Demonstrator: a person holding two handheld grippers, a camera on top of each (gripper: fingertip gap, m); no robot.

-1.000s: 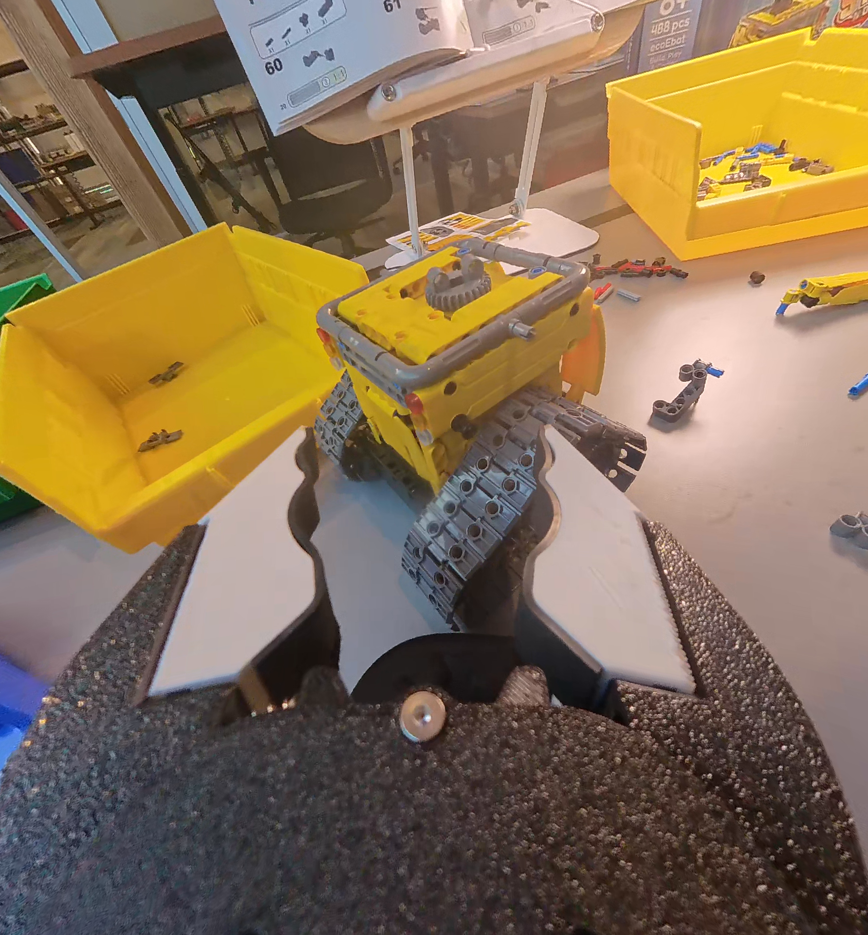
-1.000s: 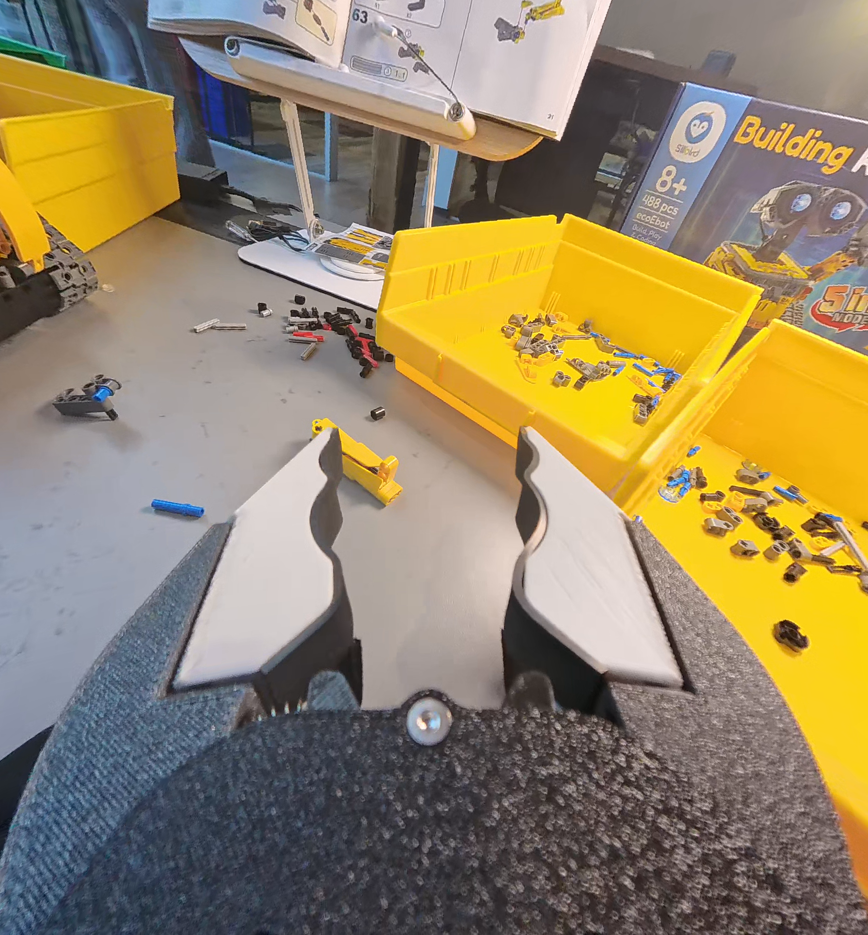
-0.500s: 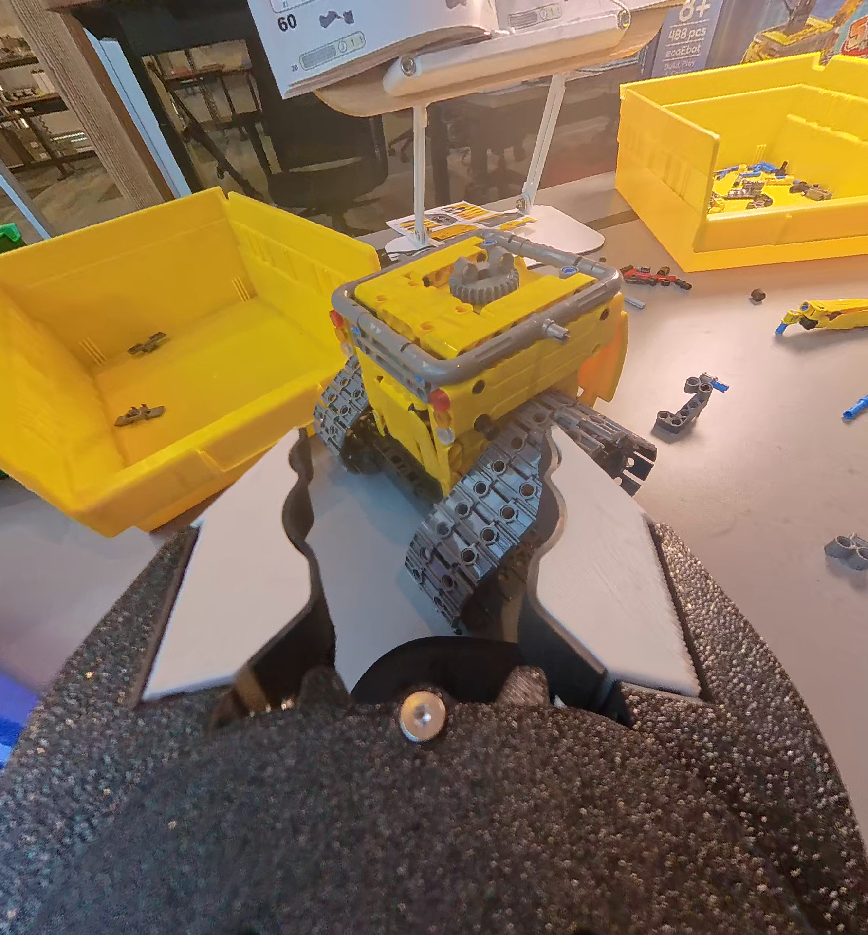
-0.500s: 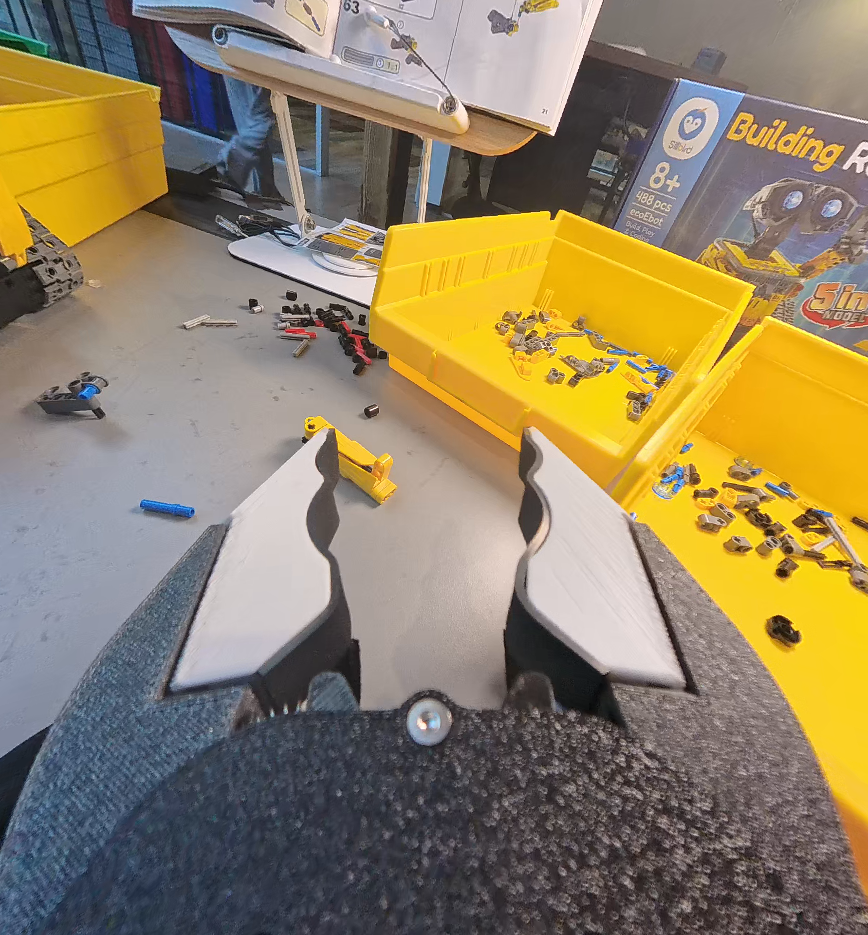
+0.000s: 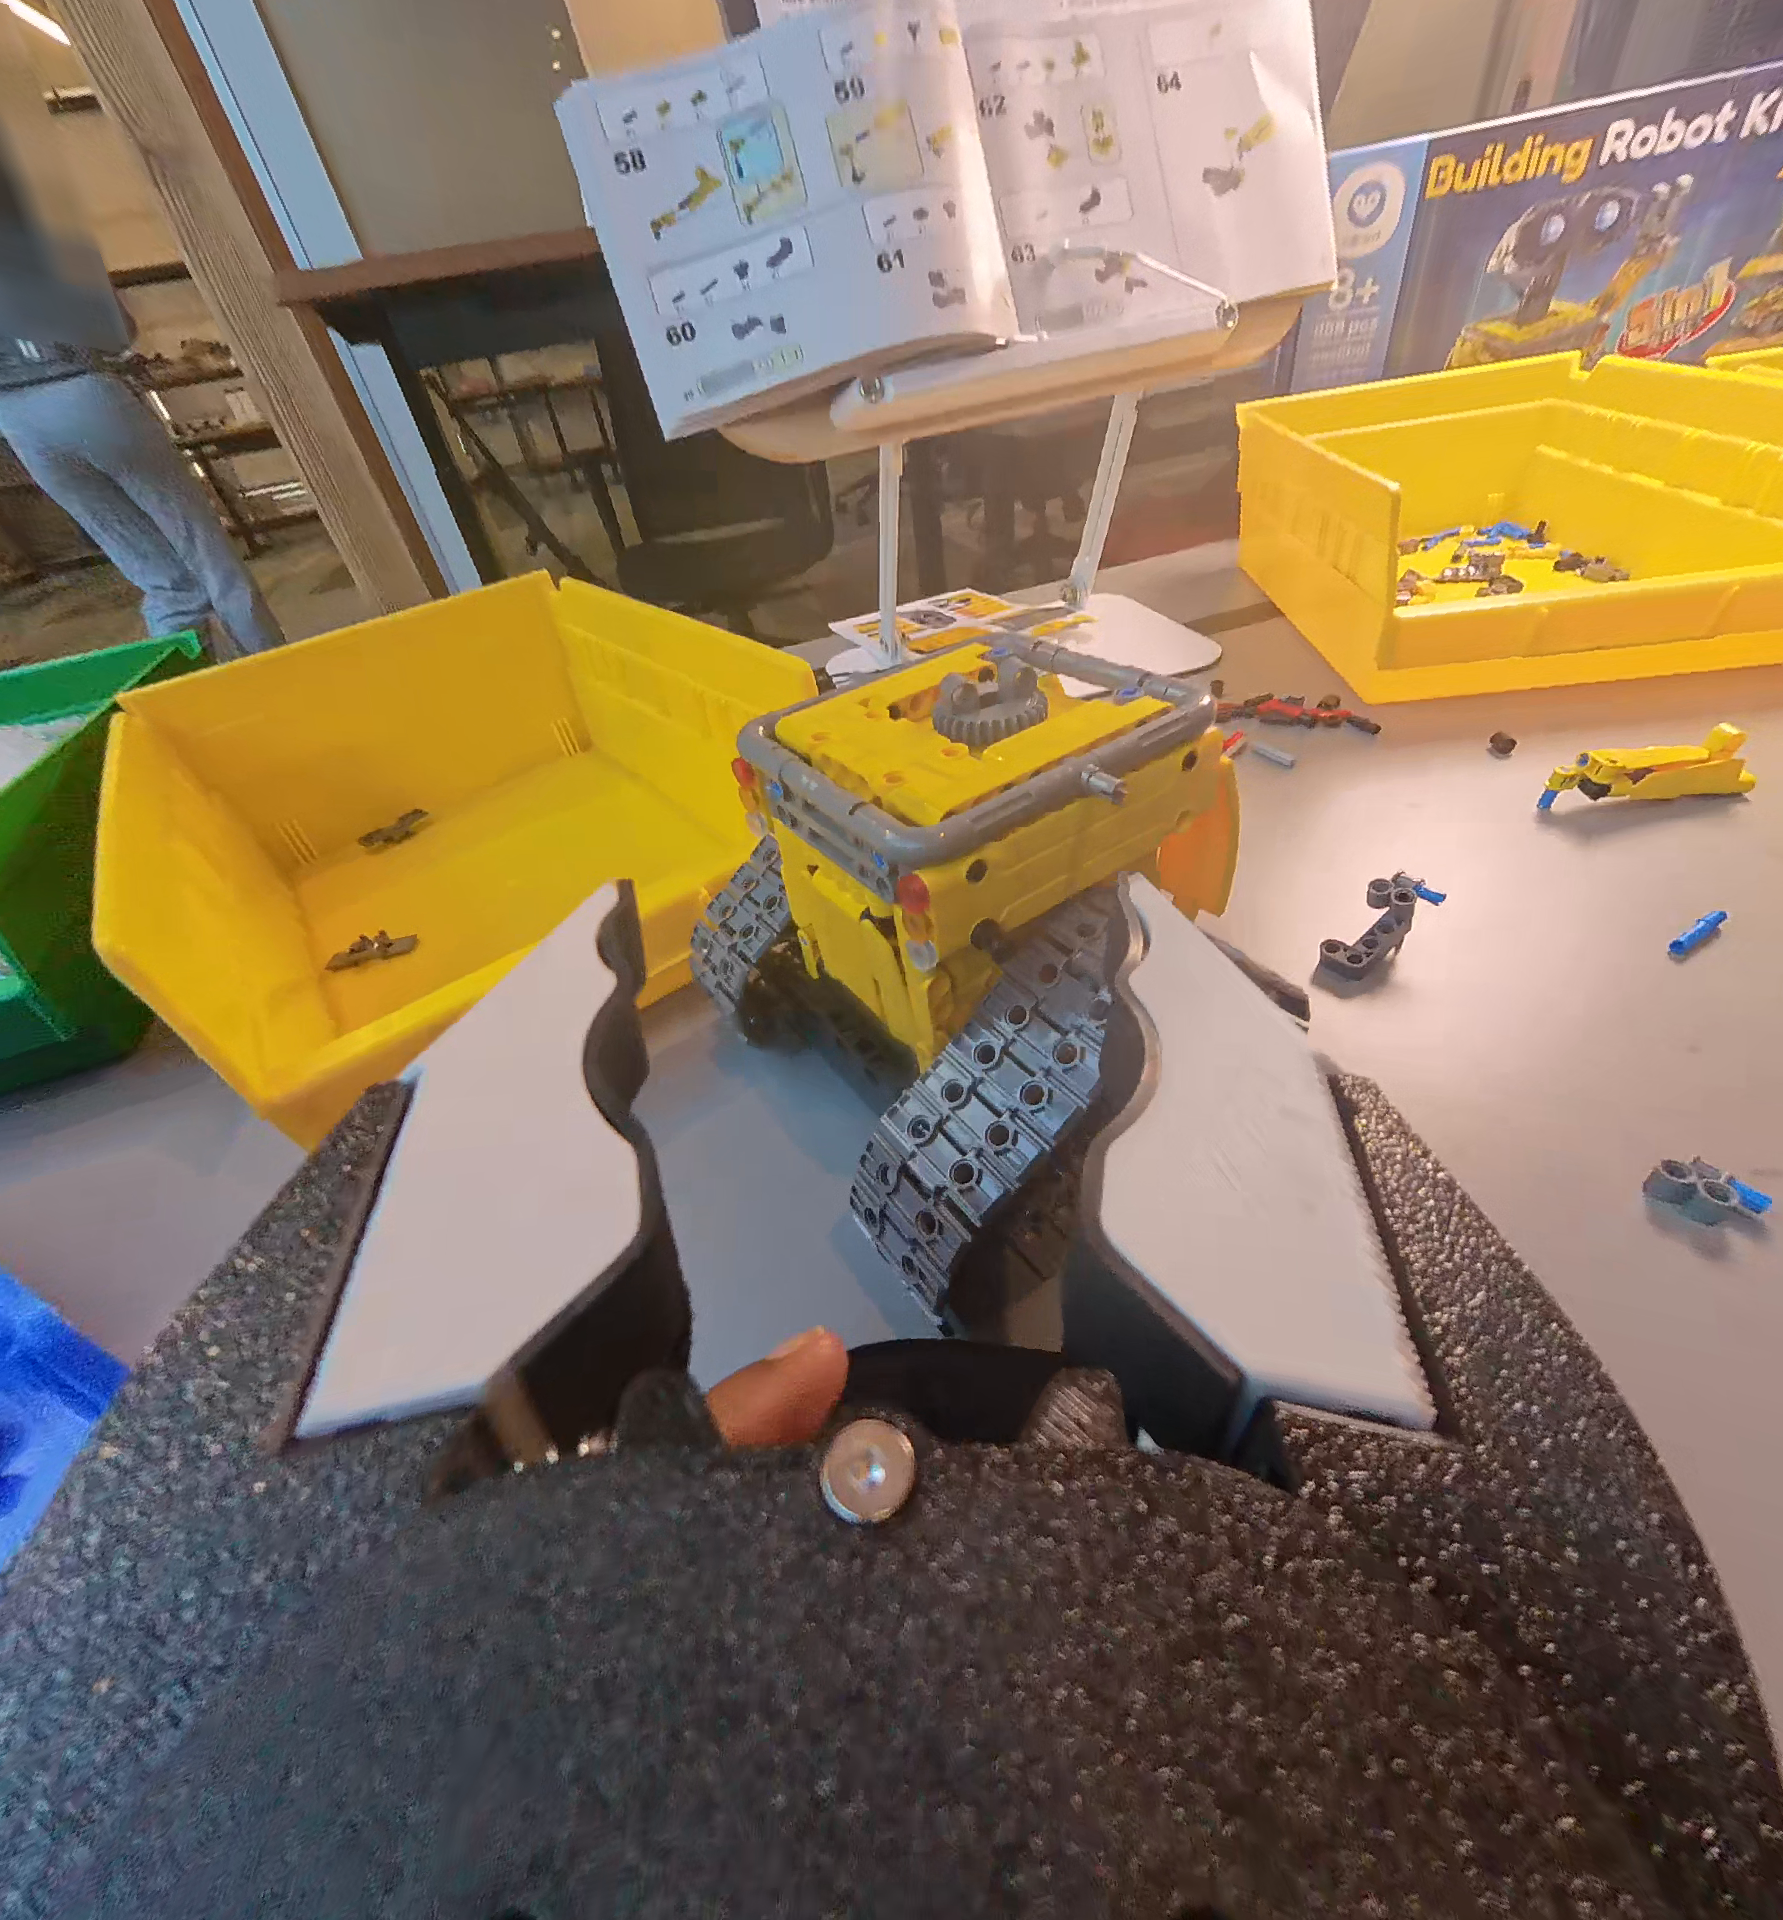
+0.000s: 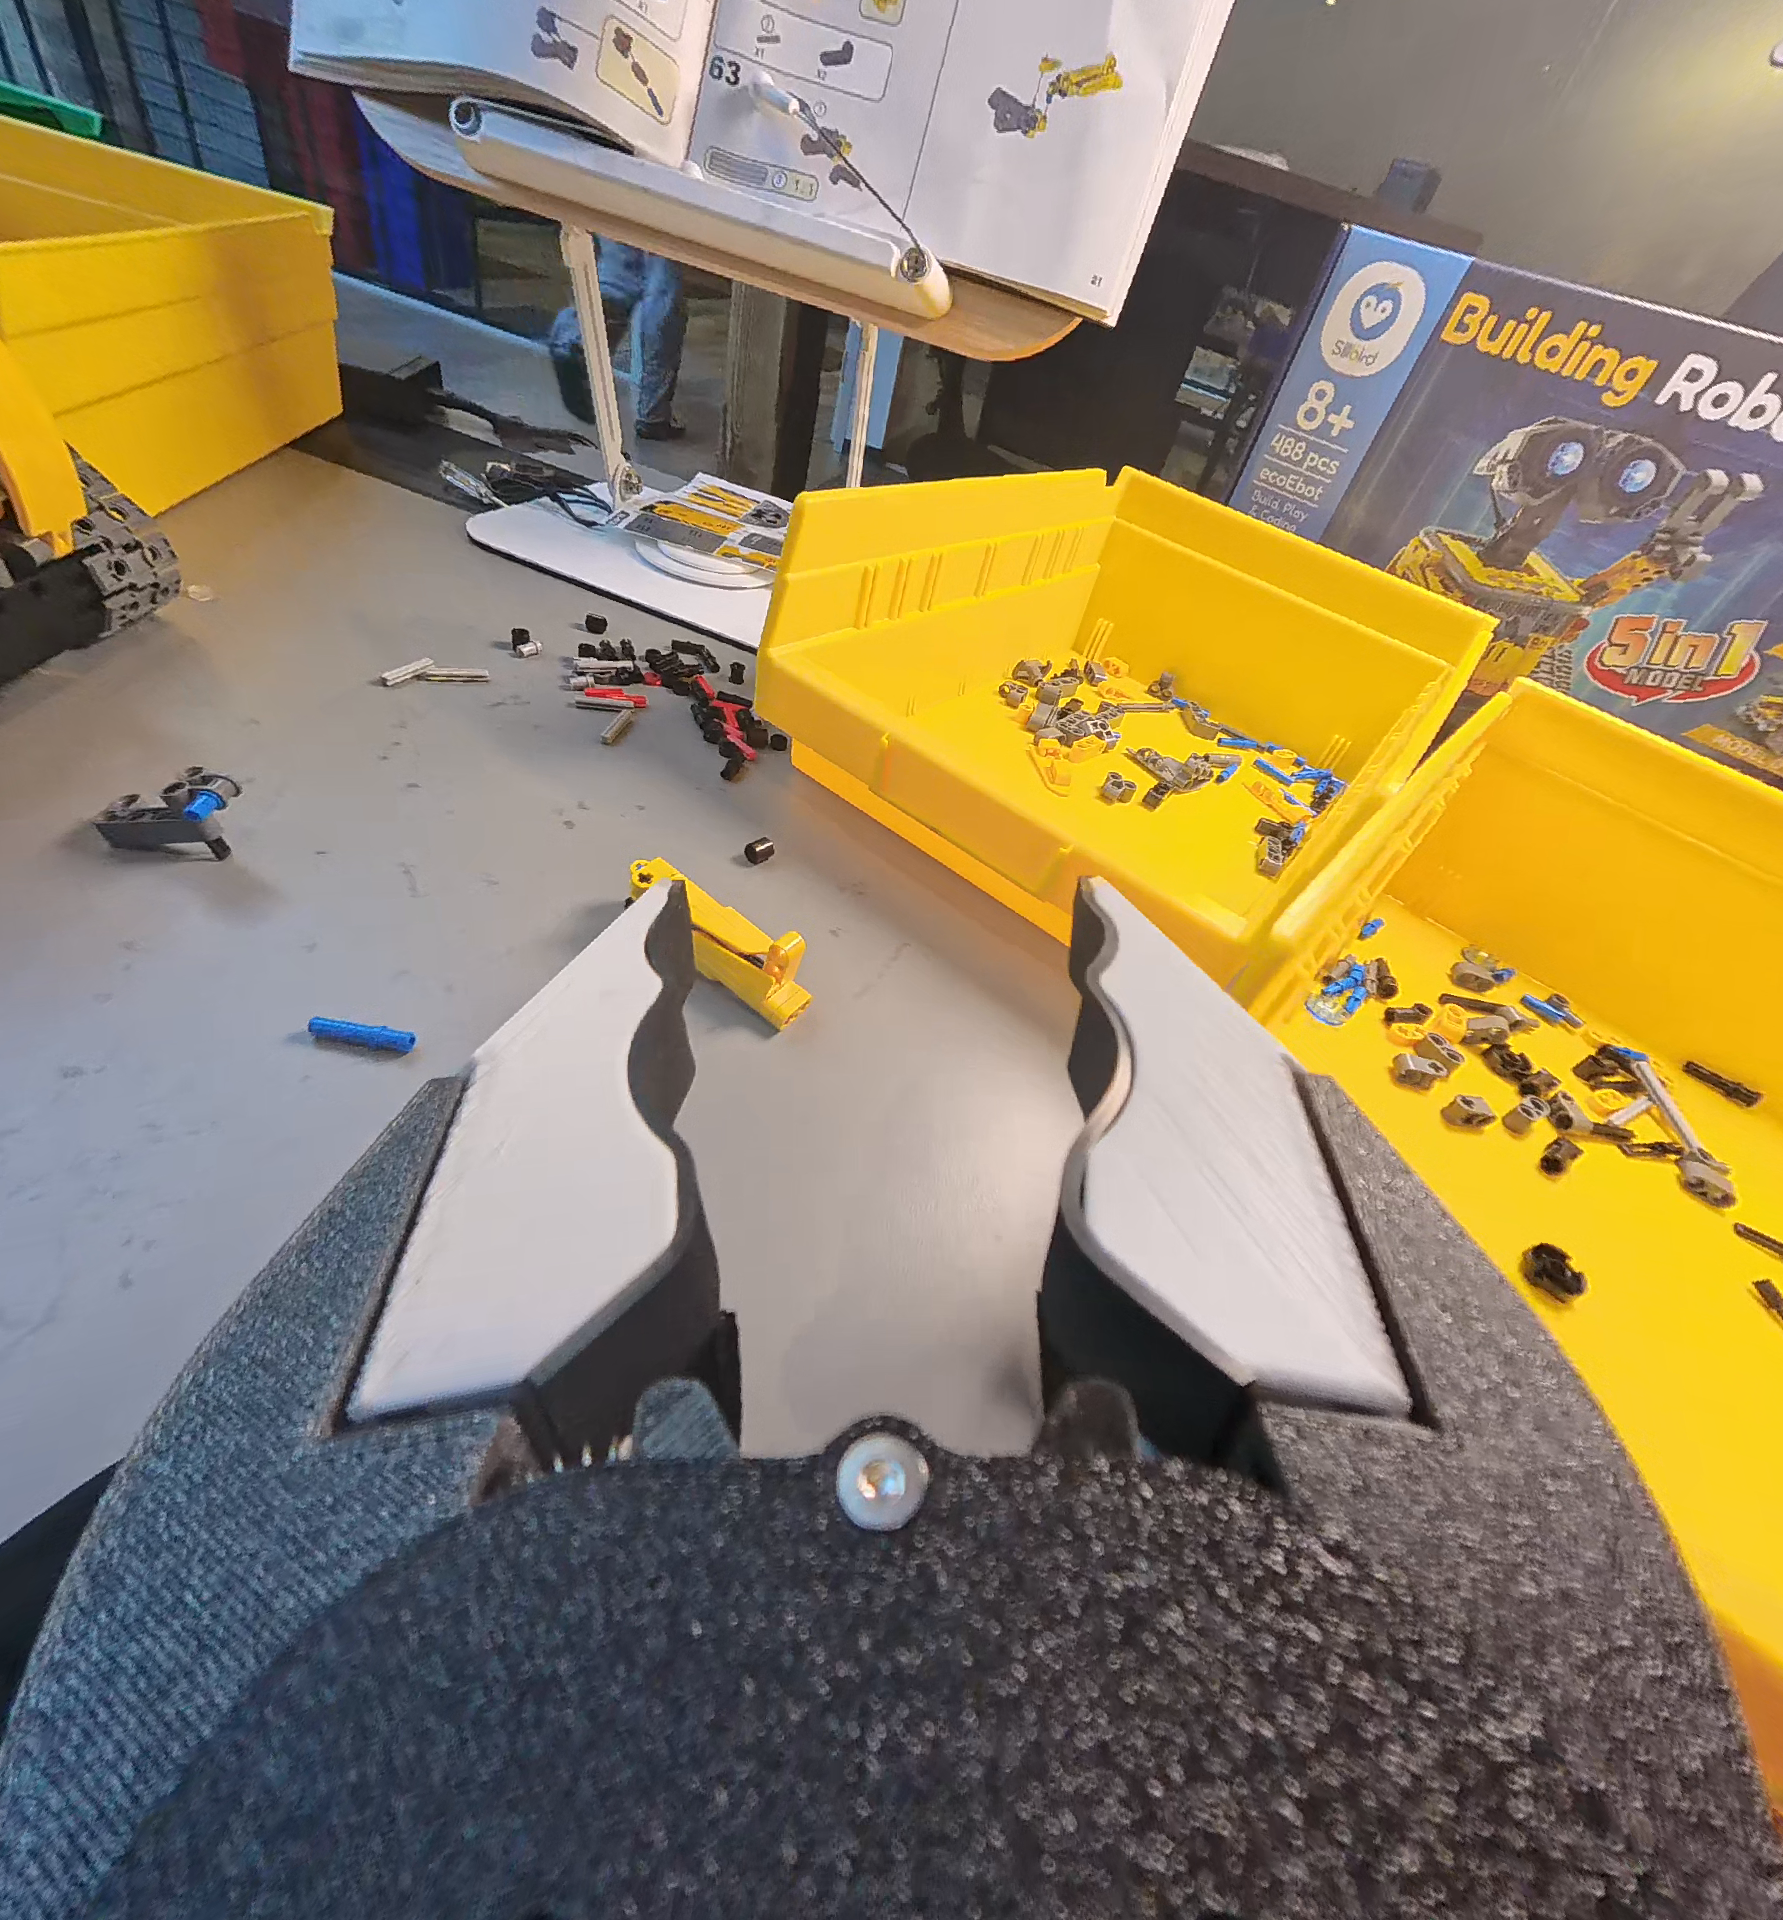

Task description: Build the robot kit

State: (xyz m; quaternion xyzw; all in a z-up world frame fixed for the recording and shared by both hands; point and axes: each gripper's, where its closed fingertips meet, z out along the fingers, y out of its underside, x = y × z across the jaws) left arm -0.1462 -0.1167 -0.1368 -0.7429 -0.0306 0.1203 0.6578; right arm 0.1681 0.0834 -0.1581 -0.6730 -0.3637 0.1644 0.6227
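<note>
A yellow brick-built tracked vehicle (image 5: 970,831) with a grey gear on top stands on the grey table. My left gripper (image 5: 871,914) is open around its near end. Its right grey track (image 5: 991,1101) lies between the fingers, against the right finger (image 5: 1230,1143). A person's fingertip (image 5: 778,1387) shows at the gripper's base. My right gripper (image 6: 882,904) is open and empty above the table. A small yellow arm assembly (image 6: 741,961) lies just past its left fingertip. It also shows in the left wrist view (image 5: 1645,774). The vehicle's edge shows at far left of the right wrist view (image 6: 14,499).
Yellow bins stand left (image 5: 367,707) and right (image 6: 949,582) (image 6: 1645,883), the right ones holding small parts. A green bin (image 5: 25,862), a blue bin (image 5: 4,1403), a manual on a stand (image 5: 918,208) and a kit box (image 6: 1593,468) ring the table. Loose pins (image 6: 679,696) (image 6: 359,1034) lie about.
The left view has tilted up and drawn back a little, showing more of the manual and box. A fingertip now shows at its base. The right gripper has barely moved.
</note>
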